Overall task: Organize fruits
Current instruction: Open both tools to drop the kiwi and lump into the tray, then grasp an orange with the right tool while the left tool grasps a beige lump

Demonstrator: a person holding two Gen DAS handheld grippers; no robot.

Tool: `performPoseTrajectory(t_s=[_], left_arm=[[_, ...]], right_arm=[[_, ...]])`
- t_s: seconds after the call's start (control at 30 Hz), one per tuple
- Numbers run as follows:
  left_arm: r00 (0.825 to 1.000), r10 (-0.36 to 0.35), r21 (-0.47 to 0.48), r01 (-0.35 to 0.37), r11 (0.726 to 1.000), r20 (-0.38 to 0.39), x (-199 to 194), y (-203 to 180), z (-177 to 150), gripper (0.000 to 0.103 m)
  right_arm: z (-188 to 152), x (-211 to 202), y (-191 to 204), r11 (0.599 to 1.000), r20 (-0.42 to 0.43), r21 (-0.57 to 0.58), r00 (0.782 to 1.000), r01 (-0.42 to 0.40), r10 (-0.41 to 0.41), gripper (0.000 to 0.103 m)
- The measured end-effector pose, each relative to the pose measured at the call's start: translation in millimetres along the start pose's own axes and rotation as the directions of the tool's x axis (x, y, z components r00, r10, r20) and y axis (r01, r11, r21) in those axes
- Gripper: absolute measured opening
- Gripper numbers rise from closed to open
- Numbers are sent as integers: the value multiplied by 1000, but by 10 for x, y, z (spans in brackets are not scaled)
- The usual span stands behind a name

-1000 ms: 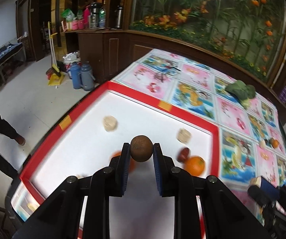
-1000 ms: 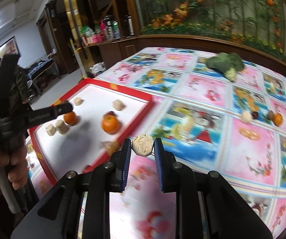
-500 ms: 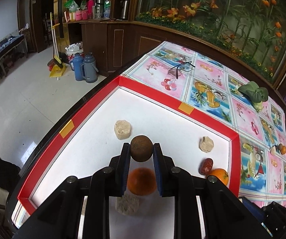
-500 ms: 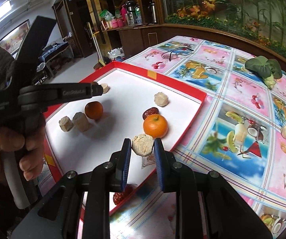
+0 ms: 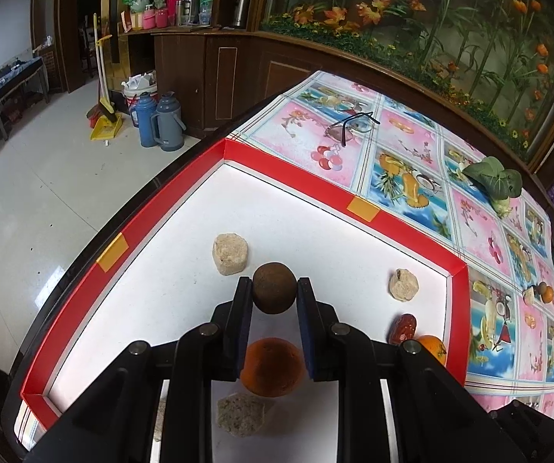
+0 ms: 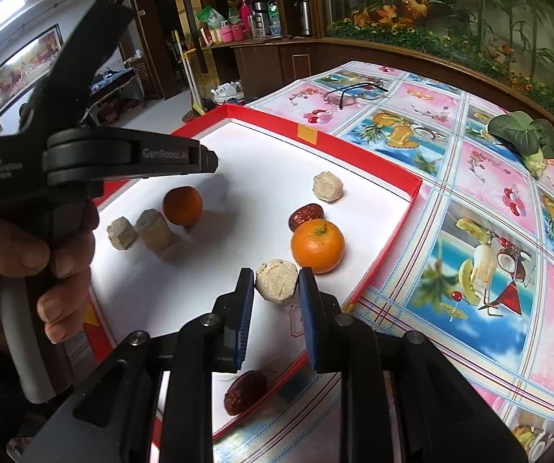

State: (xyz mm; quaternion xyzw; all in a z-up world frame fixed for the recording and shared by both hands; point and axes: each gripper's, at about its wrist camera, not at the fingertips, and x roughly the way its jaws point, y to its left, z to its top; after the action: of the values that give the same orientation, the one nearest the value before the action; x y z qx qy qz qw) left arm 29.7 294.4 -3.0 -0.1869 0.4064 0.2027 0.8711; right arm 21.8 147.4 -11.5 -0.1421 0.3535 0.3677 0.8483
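Observation:
A red-rimmed white tray lies on the table and also shows in the right wrist view. My left gripper is shut on a brown round fruit, held above the tray's middle. Under it lie an orange and a beige lump. My right gripper is shut on a beige lump over the tray's near right part, beside an orange and a red date. Another date lies below the right gripper.
More beige lumps and a second orange lie in the tray. The left gripper's body and the hand fill the left of the right wrist view. Glasses, a green vegetable and small fruits lie on the patterned tablecloth.
Both grippers moved forward over the tray with their loads. The right gripper came from the tablecloth to over the tray, close to the orange.

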Motion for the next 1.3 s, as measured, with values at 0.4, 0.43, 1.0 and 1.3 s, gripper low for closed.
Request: performPoseTrajectory(t_s=[0.4, 0.43, 1.0, 1.3], left_arm=[[997, -5, -94, 12, 996, 80, -317, 18, -20, 73], [996, -11, -96, 20, 995, 91, -347, -3, -30, 75], [984, -179, 292, 175, 940, -12, -151, -2015, -550, 78], [978, -190, 430, 206, 879, -81, 258, -2963, -795, 78]], right_arm=[[-47, -342, -178, 999, 74, 28, 997, 25, -27, 56], [-63, -376, -228, 999, 80, 38, 996, 27, -30, 57], [-930, -1171, -2509, 841, -1, 397, 917, 367, -400, 60], [-563, -917, -3476, 784, -66, 447, 890, 431, -451, 60]])
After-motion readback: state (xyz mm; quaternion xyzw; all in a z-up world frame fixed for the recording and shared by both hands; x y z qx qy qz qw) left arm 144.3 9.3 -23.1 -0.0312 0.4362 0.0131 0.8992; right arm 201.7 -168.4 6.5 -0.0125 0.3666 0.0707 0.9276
